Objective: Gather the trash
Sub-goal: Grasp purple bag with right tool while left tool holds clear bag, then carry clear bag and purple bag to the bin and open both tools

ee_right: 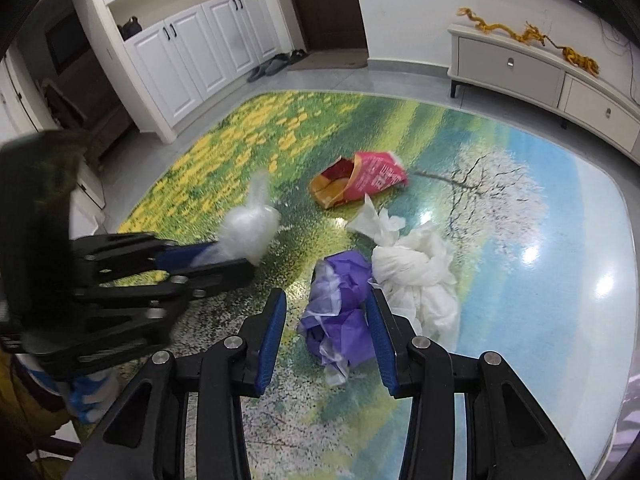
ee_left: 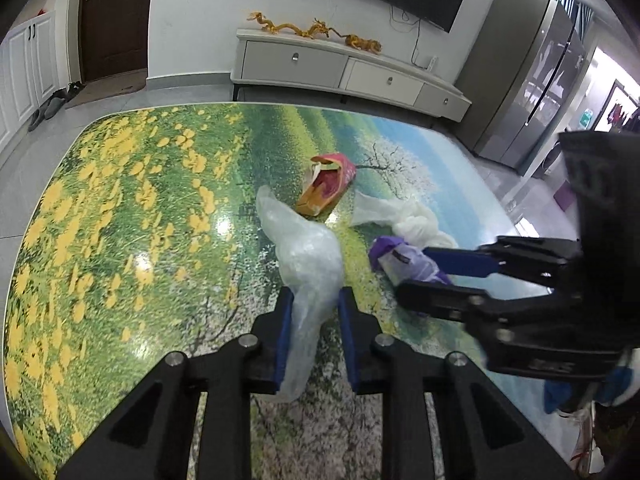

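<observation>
Left wrist view: left gripper [ee_left: 314, 308] jaws straddle the light, crushable clear bag [ee_left: 308, 256] at lower centre, right gripper [ee_right: 326, 312] jaws apart around soft purple wrapper [ee_right: 340, 304] on desk [ee_right: 520, 280]; pinch bunched middles.

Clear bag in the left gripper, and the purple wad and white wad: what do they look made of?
Clear bag: thin translucent plastic film, glossy and crinkled, possibly bubbled. Purple wad: looks like matte tissue paper mixed with clear film; I can't be sure. White wad: soft, matte and creased, likely tissue or thin cloth. The left gripper brackets the clear bag.
</observation>
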A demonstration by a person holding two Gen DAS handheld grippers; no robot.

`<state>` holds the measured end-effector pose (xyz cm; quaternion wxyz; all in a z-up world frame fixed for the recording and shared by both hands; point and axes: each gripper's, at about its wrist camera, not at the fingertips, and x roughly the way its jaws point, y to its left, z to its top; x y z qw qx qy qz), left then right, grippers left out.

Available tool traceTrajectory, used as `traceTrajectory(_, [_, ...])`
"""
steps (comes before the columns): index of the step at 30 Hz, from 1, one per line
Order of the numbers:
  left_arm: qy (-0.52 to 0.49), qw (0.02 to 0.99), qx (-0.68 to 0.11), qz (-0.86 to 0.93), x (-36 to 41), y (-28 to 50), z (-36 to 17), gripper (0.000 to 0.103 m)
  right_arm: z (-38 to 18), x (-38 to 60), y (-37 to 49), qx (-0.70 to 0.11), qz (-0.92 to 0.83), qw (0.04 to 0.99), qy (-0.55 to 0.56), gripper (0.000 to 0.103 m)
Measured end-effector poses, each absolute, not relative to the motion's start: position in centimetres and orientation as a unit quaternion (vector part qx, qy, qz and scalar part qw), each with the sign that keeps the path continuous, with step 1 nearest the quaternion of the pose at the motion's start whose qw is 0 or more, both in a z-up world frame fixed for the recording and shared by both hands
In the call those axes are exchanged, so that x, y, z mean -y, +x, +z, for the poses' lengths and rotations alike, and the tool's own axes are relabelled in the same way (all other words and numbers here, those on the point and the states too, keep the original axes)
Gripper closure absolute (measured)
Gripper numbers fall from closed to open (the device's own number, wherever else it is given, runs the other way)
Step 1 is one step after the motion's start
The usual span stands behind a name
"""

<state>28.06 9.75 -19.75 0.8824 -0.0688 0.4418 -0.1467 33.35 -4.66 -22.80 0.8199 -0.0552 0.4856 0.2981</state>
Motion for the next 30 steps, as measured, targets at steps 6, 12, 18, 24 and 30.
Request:
traceTrajectory(6, [-0.075, 0.886, -0.433, -0.147, -10.3, 26.6, -19.0, 0.082, -22.6, 5.8, 33.3, -0.483, 0.288, 0.825, -0.052, 0.075])
traceTrajectory(12, [-0.074, 0.89, -0.426, -0.146, -10.1, 24.7, -17.6, 0.082, -19.8, 8.6, 31.8, -0.458, 0.299, 0.837, 0.001, 0.076])
traceTrajectory(18, [-0.069, 0.901, -0.404, -0.145, -9.6, 22.4, -14.5, 0.082, -14.7, 10.9, 29.3, -0.405, 0.305, 0.862, 0.025, 0.076])
traceTrajectory(24, [-0.047, 0.909, -0.375, -0.176, -6.4, 20.1, -10.5, 0.082, -10.8, 14.9, 25.5, -0.359, 0.289, 0.887, 0.033, 0.076])
traceTrajectory(30, [-0.009, 0.9, -0.365, -0.238, 0.8, 19.3, -8.3, 0.082, -9.8, 22.8, 21.9, -0.345, 0.219, 0.912, 0.046, 0.076])
